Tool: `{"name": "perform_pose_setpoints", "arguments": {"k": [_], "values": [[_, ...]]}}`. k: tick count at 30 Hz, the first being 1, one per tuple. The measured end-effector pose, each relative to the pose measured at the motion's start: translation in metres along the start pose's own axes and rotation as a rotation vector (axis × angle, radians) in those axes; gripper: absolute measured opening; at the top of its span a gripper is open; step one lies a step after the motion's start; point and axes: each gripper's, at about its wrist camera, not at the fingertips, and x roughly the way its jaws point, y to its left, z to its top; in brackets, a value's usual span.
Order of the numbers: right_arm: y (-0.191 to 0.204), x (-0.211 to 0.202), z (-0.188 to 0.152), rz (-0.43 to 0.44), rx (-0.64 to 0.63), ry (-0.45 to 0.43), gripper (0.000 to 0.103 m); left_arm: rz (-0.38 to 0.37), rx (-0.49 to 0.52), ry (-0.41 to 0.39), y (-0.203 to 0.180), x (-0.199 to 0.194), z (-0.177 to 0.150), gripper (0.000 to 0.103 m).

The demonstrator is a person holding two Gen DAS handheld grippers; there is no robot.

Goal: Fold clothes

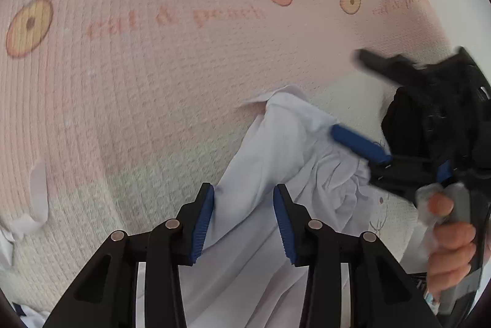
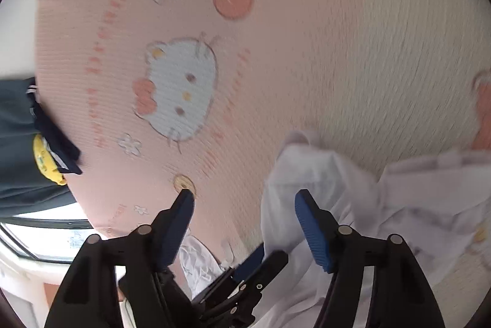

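The pink cartoon-print mat (image 1: 153,67) lies bare and flat from nine through twelve to one o'clock in the left wrist view, open room for a hand to sweep. From the centre down to six o'clock the bunched white garment (image 1: 276,159) covers the surface, rising in folds. At three o'clock the right gripper (image 1: 362,113) and the hand (image 1: 451,239) holding it block the way. A small white scrap (image 1: 38,193) sits at eight o'clock. In the right wrist view a dark folded garment (image 2: 21,143) with a yellow patch bounds the mat at nine o'clock; the left gripper (image 2: 245,275) crowds six o'clock.
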Motion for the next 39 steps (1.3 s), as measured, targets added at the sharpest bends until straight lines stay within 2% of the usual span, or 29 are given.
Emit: {"name": "perform_pose_setpoints", "arguments": {"k": [5,6,10,18,22,25,26,28,29,32,34,36,39], "values": [[0.019,0.018,-0.013,-0.085,-0.126,0.046,0.067,-0.004,0.045,-0.020,-0.008,0.005,0.009,0.034],[0.019,0.021,-0.015,-0.112,-0.140,0.053,0.067,-0.004,0.057,-0.022,-0.004,0.002,0.007,0.022],[0.021,0.033,-0.022,-0.242,-0.191,0.087,0.067,0.006,0.088,-0.031,-0.016,0.013,0.016,0.010],[0.007,0.035,-0.015,-0.370,-0.160,0.104,0.066,-0.036,0.115,-0.031,-0.025,0.015,0.020,0.010],[-0.004,0.032,-0.011,-0.373,-0.122,0.117,0.056,-0.041,0.156,-0.026,-0.035,0.018,0.020,0.010],[-0.006,0.033,-0.010,-0.400,-0.139,0.130,0.044,-0.044,0.176,-0.022,-0.042,0.020,0.020,0.010],[-0.006,0.033,-0.010,-0.410,-0.149,0.132,0.043,-0.047,0.182,-0.021,-0.044,0.020,0.020,0.010],[-0.002,0.036,-0.013,-0.448,-0.211,0.141,0.038,-0.027,0.202,-0.021,-0.048,0.021,0.020,0.010],[0.000,0.037,-0.015,-0.473,-0.243,0.138,0.032,-0.018,0.212,-0.020,-0.050,0.022,0.020,0.010],[0.008,0.041,-0.021,-0.547,-0.338,0.130,0.026,-0.018,0.205,-0.010,-0.052,0.024,0.022,0.010],[0.008,0.039,-0.022,-0.546,-0.360,0.126,0.025,0.014,0.220,-0.012,-0.056,0.024,0.023,0.010],[0.004,0.036,-0.019,-0.504,-0.345,0.131,0.025,0.073,0.263,-0.042,-0.064,0.021,0.022,0.010],[-0.007,0.024,-0.014,-0.414,-0.281,0.133,0.025,0.079,0.323,-0.066,-0.078,0.011,0.021,0.010]]}}
